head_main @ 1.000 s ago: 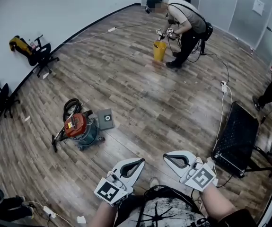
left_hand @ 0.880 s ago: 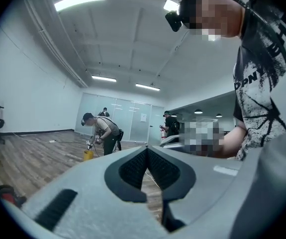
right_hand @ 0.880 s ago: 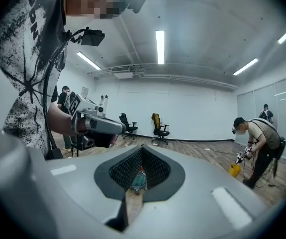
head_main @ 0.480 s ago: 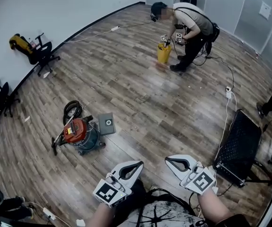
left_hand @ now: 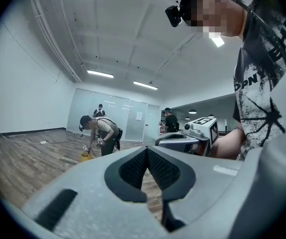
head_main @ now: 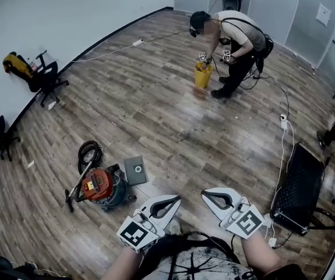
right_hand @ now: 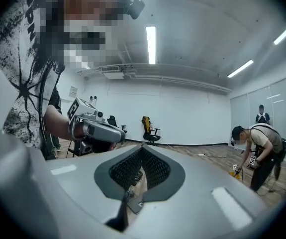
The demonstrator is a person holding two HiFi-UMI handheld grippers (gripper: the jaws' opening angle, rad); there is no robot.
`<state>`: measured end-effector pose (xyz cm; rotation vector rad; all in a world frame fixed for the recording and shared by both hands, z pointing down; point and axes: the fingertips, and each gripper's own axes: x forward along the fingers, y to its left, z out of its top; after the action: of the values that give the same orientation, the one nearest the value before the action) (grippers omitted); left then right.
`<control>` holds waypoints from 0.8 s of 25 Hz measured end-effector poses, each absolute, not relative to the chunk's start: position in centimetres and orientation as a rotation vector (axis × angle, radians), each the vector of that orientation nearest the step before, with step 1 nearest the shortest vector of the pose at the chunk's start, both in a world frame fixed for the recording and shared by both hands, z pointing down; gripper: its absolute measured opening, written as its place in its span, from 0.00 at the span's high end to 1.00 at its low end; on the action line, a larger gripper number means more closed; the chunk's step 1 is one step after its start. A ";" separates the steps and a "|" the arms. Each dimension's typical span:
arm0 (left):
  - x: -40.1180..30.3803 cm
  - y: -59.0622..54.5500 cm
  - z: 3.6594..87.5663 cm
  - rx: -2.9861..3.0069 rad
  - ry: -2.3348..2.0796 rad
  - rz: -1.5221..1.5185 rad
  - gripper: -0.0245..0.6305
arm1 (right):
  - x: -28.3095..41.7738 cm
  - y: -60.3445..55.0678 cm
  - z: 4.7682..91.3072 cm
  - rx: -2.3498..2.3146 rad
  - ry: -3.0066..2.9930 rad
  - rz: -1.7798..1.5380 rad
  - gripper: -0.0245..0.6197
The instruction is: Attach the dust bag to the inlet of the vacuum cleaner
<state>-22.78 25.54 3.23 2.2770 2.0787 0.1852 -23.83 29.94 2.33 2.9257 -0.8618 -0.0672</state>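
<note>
The vacuum cleaner (head_main: 100, 188), with a red top on a dark teal drum, stands on the wood floor at lower left in the head view. Its black hose (head_main: 89, 154) lies coiled behind it. The flat grey dust bag (head_main: 136, 170), with a round hole in it, lies on the floor just right of the vacuum. My left gripper (head_main: 175, 199) and right gripper (head_main: 205, 194) are held level in front of my body, above the floor and right of the bag. Both are shut and hold nothing. Each gripper view shows the meshed pads closed: left gripper (left_hand: 146, 149), right gripper (right_hand: 142, 149).
Another person (head_main: 231, 34) bends over a yellow bucket (head_main: 202, 74) at the far end. Black office chairs (head_main: 42, 76) stand by the left wall. A black mesh panel (head_main: 298, 188) sits at right. A white cable and power strip (head_main: 284, 120) run along the floor.
The vacuum and dust bag have come nearer to my grippers in the head view. Both grippers stay shut, side by side in front of me.
</note>
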 end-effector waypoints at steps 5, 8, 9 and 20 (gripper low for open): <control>-18.2 24.6 3.1 2.276 2.092 0.167 0.96 | -19.4 29.3 2.2 2.939 -0.826 -0.077 0.95; -16.6 24.2 3.3 2.271 2.085 0.167 0.96 | -18.0 29.1 2.3 2.933 -0.821 -0.076 0.95; -16.2 24.2 3.4 2.271 2.084 0.170 0.96 | -17.7 29.1 2.5 2.926 -0.819 -0.061 0.95; -10.5 26.2 5.1 2.345 2.025 0.246 0.96 | -11.4 32.3 4.6 2.938 -0.898 0.003 0.95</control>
<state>-10.52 26.16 5.05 2.3447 2.0252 0.2457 -11.36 32.25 4.61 2.9377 -0.8981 0.0028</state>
